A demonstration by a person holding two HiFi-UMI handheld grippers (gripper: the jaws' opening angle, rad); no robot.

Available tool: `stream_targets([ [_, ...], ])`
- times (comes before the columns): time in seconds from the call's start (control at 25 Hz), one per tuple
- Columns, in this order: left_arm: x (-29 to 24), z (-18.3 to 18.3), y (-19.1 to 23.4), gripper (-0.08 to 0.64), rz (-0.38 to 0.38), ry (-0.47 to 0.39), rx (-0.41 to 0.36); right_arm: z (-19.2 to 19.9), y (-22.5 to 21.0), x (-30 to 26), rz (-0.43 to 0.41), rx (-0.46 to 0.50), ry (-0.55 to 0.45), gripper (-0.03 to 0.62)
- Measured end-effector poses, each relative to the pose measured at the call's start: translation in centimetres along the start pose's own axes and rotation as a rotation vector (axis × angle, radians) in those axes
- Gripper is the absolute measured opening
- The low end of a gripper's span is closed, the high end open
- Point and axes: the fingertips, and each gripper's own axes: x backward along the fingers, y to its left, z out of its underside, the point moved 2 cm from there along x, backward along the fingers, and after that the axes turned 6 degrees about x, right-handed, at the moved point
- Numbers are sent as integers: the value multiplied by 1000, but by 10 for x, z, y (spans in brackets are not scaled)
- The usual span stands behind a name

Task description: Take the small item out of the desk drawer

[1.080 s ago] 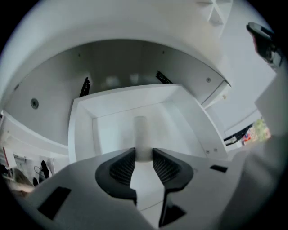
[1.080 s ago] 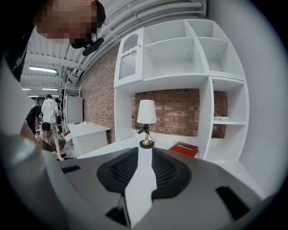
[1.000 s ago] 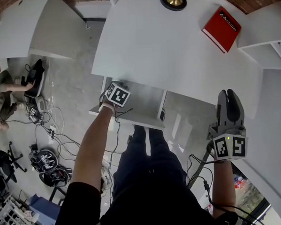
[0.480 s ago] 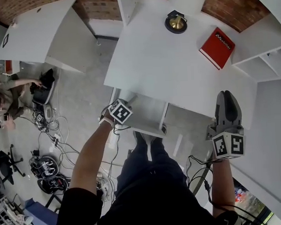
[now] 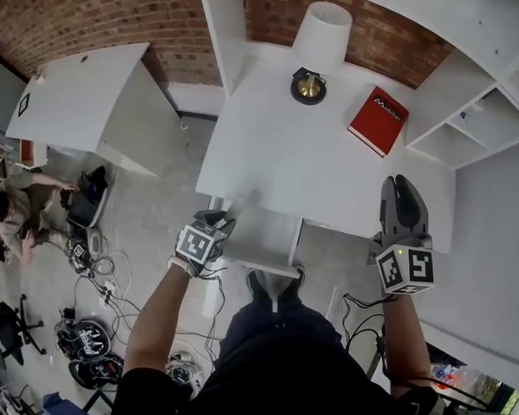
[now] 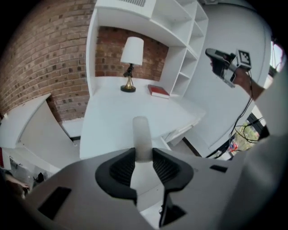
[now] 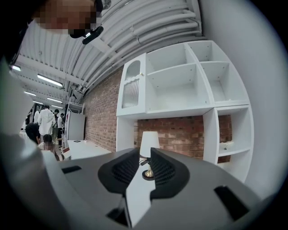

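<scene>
A small white cylinder [image 6: 141, 134] stands upright between the pads of my left gripper [image 6: 143, 158], which is shut on it. In the head view the left gripper [image 5: 210, 226] hangs at the front left corner of the open white drawer [image 5: 265, 237] under the white desk [image 5: 283, 158]; the cylinder is hidden there. My right gripper [image 5: 401, 190] is raised over the desk's right front edge, pointing away from me. Its jaws [image 7: 144, 168] stand a narrow gap apart with nothing between them.
A brass lamp with a white shade [image 5: 313, 69] and a red book [image 5: 377, 121] sit at the back of the desk. White shelves [image 5: 471, 104] rise at the right. A second white desk [image 5: 72, 99], a person on the floor [image 5: 21, 206] and cables [image 5: 98, 271] are at the left.
My left gripper has drawn back from over the drawer to its front left corner. The head view has lifted, showing more of the brick wall and the lamp. The right gripper stays raised.
</scene>
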Motion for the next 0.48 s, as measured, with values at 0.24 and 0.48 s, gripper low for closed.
stream_targets([
  [0.24,59,-74,-15,119,-25,-249,46,-29,-2,10,8,13,-51,72],
  [0.48,101,-125,-18,120,-43,-445,112,-53,-1,15,27,20,-96,71],
])
